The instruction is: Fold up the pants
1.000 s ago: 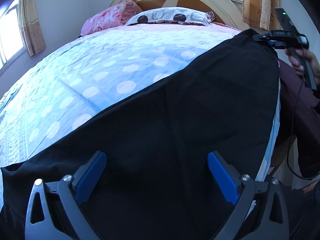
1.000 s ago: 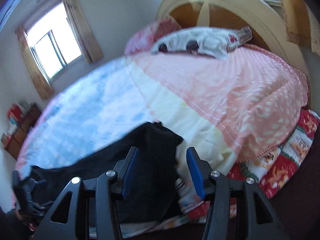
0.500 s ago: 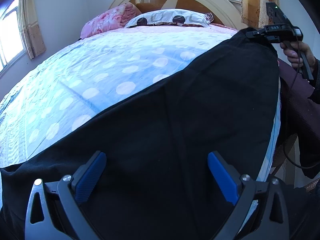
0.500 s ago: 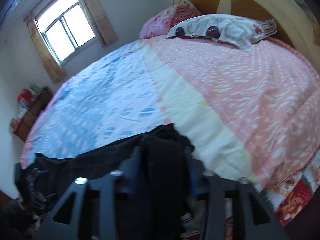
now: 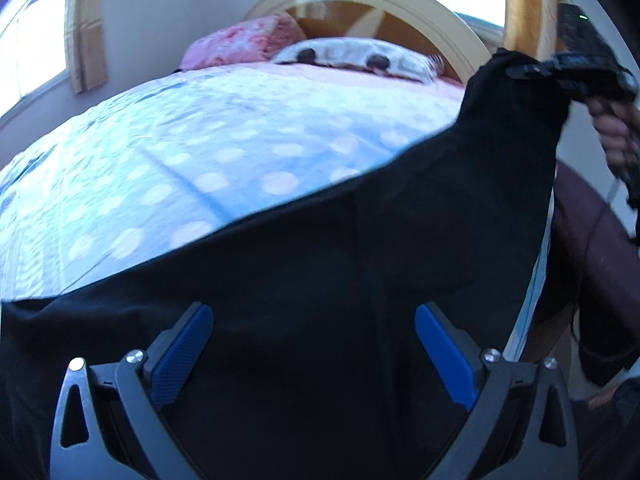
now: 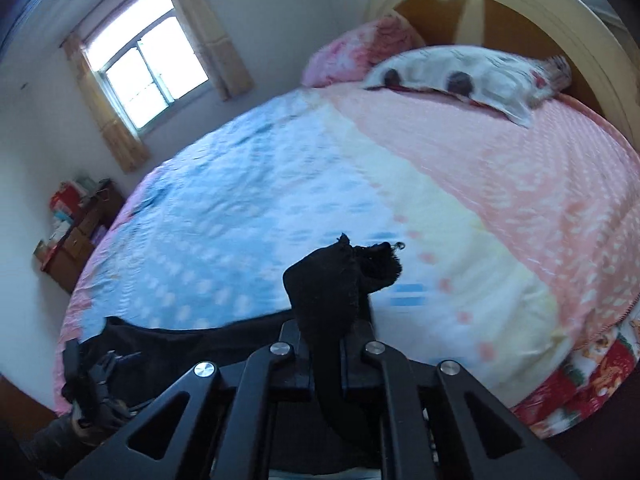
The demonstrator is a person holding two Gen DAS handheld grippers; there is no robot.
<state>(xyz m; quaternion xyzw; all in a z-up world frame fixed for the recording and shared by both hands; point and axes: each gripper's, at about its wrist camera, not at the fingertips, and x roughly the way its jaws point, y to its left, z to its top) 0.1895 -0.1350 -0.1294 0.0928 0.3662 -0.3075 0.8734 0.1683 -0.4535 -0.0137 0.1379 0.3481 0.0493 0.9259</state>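
Bed (image 6: pixel 500 184), black pants (image 5: pixel 360 280), right gripper (image 6: pixel 334 320) clamped

I see a curtained bright window (image 6: pixel 148 68) in the pale wall (image 6: pixel 36 168). A cream arched wooden headboard (image 6: pixel 520 4) stands behind two pillows (image 6: pixel 460 76), and a cluttered brown wooden cabinet (image 6: pixel 76 236) stands beside the blue-and-pink quilted bed (image 6: pixel 280 184).
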